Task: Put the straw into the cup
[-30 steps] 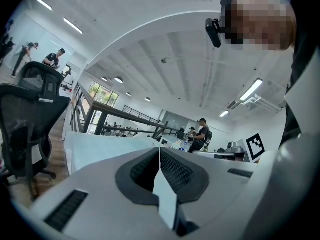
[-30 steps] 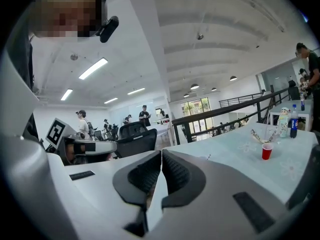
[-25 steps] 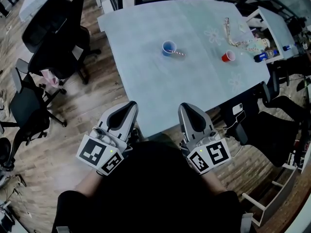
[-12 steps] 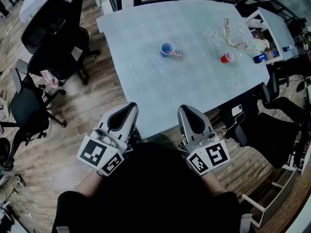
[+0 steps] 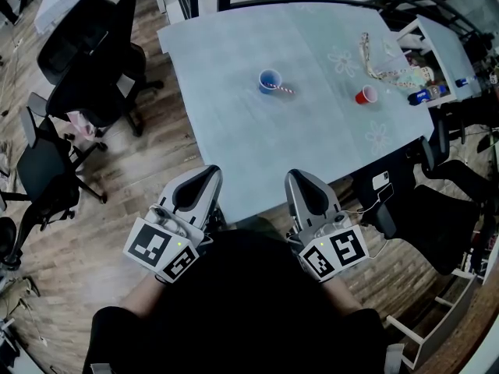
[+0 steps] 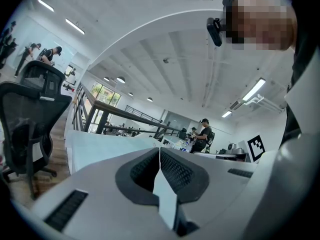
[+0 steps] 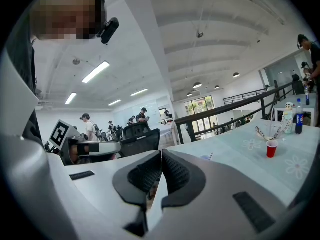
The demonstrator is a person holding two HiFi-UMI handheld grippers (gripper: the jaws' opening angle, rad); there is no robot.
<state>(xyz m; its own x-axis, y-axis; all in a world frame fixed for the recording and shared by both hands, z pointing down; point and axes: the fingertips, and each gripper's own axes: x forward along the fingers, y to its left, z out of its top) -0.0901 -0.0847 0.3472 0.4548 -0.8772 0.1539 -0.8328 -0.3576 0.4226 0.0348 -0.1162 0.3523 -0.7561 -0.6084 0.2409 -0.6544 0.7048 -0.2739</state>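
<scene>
The striped straw (image 5: 284, 89) leans in the blue cup (image 5: 267, 76) at the middle of the table (image 5: 234, 135), its free end slanting out toward the red cup (image 5: 366, 94). The left gripper (image 5: 209, 170) and right gripper (image 5: 295, 175) sit side by side at the table's near edge, close to the person's body. Both point almost level across the table, with jaws pressed together and nothing between them.

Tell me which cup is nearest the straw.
The blue cup, mid-table: the striped straw is right beside it, while the red cup stands far to the right.
</scene>
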